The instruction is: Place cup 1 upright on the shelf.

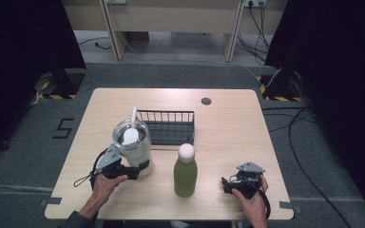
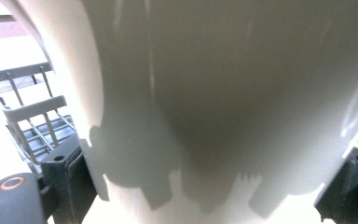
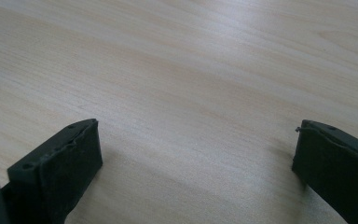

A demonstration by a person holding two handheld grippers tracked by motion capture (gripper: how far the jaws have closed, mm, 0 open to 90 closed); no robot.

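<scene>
A white tumbler (image 1: 133, 148) with a clear lid and white straw stands on the front left of the wooden table (image 1: 228, 123). My left gripper (image 1: 134, 172) is at its lower part. In the left gripper view the tumbler wall (image 2: 223, 93) sits between the jaws, which stand wide apart, one close to each side; I cannot see them pressing it. To the tumbler's right stands a green bottle (image 1: 185, 175) with a pale pink cap. My right gripper (image 1: 227, 184) rests low at the front right, open over bare wood (image 3: 196, 93) with nothing between its jaws.
A black wire dish rack (image 1: 168, 127) sits just behind the tumbler and bottle; its bars (image 2: 32, 116) show past the tumbler in the left gripper view. A small round grommet (image 1: 206, 101) lies near the table's back edge. Bare tabletop stretches along the right side.
</scene>
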